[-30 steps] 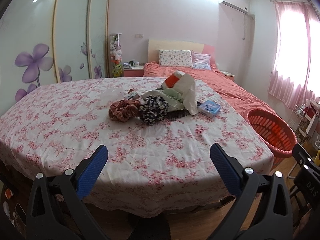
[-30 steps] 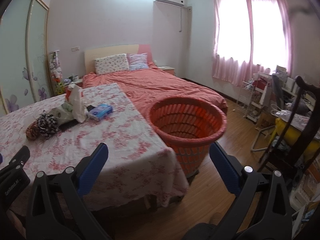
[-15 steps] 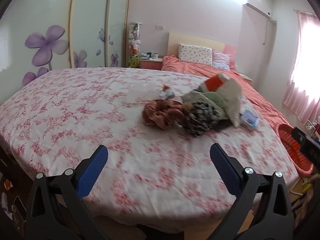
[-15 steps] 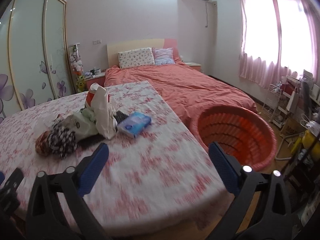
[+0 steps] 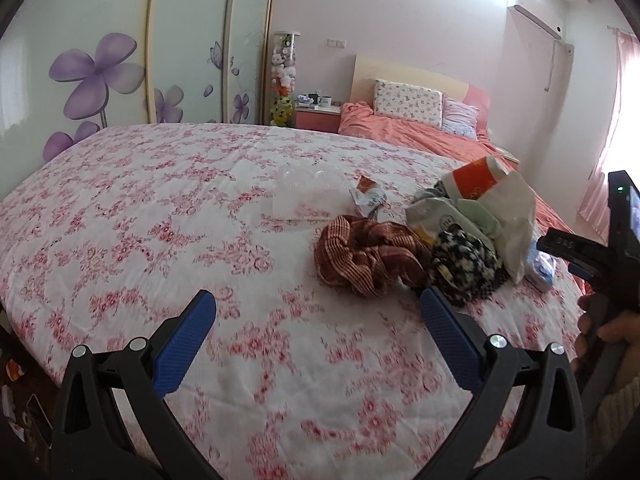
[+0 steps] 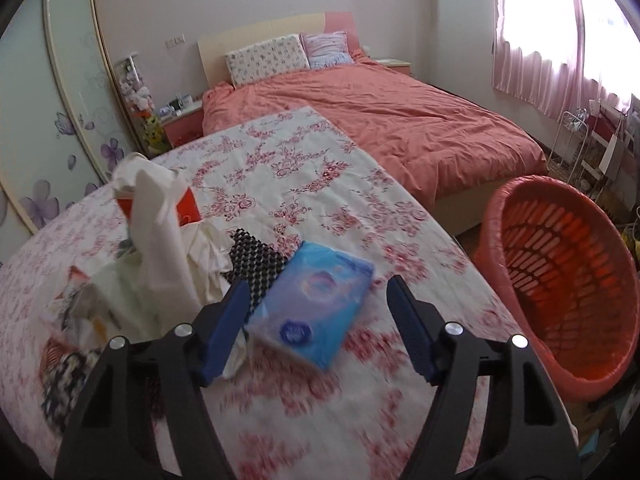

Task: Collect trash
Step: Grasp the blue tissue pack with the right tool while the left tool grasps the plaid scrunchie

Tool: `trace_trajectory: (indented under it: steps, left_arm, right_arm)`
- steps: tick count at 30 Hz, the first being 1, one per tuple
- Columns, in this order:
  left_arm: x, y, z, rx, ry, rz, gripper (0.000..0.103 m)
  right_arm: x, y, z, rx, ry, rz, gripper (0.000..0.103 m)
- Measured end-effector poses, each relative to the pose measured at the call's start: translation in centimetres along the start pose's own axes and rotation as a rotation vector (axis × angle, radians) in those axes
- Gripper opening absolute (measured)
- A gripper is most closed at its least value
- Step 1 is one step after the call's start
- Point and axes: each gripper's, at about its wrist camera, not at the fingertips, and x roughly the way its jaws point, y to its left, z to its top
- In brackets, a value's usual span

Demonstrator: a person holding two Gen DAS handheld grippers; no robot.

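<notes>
Now right gripper (image 6: 316,320), jaws just closing, straddles glossy blue tissue pack (image 6: 316,308)

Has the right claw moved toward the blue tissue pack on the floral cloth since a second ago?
Yes. The right claw has swung away from the orange plastic basket toward the blue tissue pack, which now lies between its jaws, untouched; they have just been closing.

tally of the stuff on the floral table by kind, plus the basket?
Scrunchies: 2, brown checked scrunchie, black-and-white scrunchie
Plastic bags: 1, white plastic bag; the pile may hide more
Tissue packs: 1, blue tissue pack
Torn wrappers: 1, red-and-white wrapper
Clear plastic trays: 1, clear tray
Baskets: 1, orange basket, on the floor
Total: 7
</notes>
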Motion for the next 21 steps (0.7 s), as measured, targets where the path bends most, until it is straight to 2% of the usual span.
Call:
trace_trajectory:
  steps: [3, 7, 10, 14, 18, 21]
  left_arm:
    - [0.9, 0.1, 0.6, -0.006, 0.008, -0.002, 0.101]
    - [2.1, 0.4, 1.7, -0.017, 0.018, -0.005, 0.101]
    - [3.1, 0.5, 2.5, -0.021, 0.033, -0.014, 0.098]
    - [4.8, 0.2, 3.1, -0.01, 0.078, -0.037, 0.087]
    - [6.7, -0.4, 3.5, 0.019, 0.135, -0.028, 0.076]
    - [7.6, -0.3, 3.3, 0.021, 0.177, -0.025, 0.073]
  right_arm:
    - [1.3, 0.5, 0.1, -0.017, 0.032, -0.02, 0.07]
    - [1.8, -0.2, -0.5, -0.013, 0.067, -0.005, 0.062]
    - [1.6, -0.7, -0.6, -0.023, 0.066, -0.002, 0.06]
    - [1.4, -0.6, -0.7, -0.035, 0.066, -0.008, 0.061]
    - [1.7, -0.3, -0.7, -0.036, 0.075, -0.019, 0.064]
    - [1.7, -0.6, -1.0, -0.032, 0.09, -0.005, 0.063]
